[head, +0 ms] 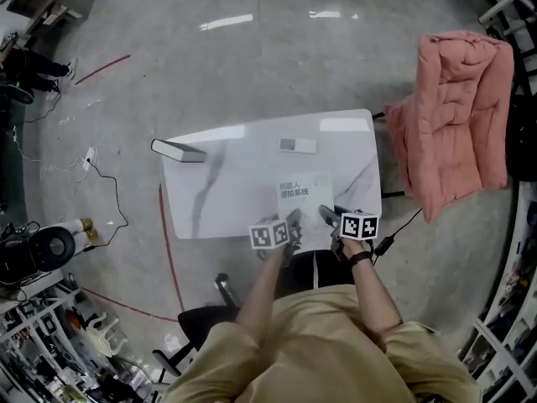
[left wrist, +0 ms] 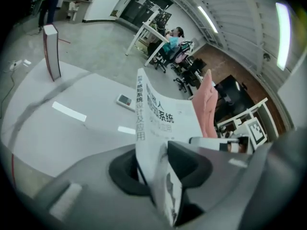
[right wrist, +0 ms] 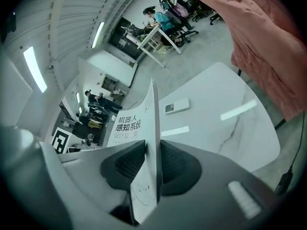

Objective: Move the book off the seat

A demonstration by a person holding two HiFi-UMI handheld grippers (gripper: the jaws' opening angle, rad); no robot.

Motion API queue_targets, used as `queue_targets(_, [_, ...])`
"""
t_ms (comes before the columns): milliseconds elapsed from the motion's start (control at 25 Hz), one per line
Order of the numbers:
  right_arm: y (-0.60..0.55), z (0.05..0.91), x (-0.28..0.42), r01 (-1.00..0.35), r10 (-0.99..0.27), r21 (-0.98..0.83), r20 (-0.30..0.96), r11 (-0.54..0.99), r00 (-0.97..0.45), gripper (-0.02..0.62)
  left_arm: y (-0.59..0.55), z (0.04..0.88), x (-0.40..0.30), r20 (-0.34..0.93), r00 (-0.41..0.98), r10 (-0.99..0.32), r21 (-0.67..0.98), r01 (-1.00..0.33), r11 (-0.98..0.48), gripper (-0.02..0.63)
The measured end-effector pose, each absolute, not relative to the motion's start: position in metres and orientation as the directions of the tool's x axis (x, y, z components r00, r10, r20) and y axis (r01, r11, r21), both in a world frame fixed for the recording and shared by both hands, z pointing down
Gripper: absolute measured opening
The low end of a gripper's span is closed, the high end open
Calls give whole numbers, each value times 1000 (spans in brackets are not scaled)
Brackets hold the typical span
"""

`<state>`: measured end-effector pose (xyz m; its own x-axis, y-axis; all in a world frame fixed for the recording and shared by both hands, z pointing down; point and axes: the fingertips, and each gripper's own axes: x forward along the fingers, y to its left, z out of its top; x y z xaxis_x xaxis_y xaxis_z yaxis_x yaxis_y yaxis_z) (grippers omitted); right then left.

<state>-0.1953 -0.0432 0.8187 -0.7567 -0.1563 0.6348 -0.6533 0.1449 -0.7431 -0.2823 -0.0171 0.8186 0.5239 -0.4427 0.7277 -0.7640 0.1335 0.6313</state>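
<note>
A white book with black print (head: 304,201) lies flat over the near edge of the white marble table (head: 218,183). My left gripper (head: 293,225) is shut on the book's near left corner. My right gripper (head: 328,217) is shut on its near right corner. In the left gripper view the book (left wrist: 160,114) stands edge-on between the dark pads of the left gripper (left wrist: 153,169). The right gripper view shows the book (right wrist: 125,123) clamped between the pads of the right gripper (right wrist: 152,164). A black seat (head: 309,271) shows below the book, between the person's forearms.
A thick white and dark red book (head: 178,150) stands at the table's far left corner. A small white remote (head: 298,145) lies at the far side. A pink quilted coat (head: 457,107) hangs over a chair on the right. Black chair legs (head: 197,321) and a cable (head: 404,223) are nearby.
</note>
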Motion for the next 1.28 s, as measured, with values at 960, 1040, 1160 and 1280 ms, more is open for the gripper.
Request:
queue_targets(960, [-59, 1063, -174, -786, -129, -602, 776, 137, -617, 115, -33, 1072, -266, 860, 421, -289, 477, -863, 164, 171])
queue_targets(1040, [-64, 1070, -173, -793, -139, -595, 781, 132, -609, 115, -32, 1081, -266, 869, 417, -267, 468, -868, 166, 199])
queue_targets(1160, [-71, 1074, -167, -809, -157, -576, 794, 117, -587, 129, -29, 1083, -269, 869, 416, -266, 469, -865, 178, 207])
queue_targets(1280, [-74, 1074, -164, -805, -152, -580, 790, 126, -594, 134, -29, 1080, -267, 862, 431, -268, 484, -857, 180, 228])
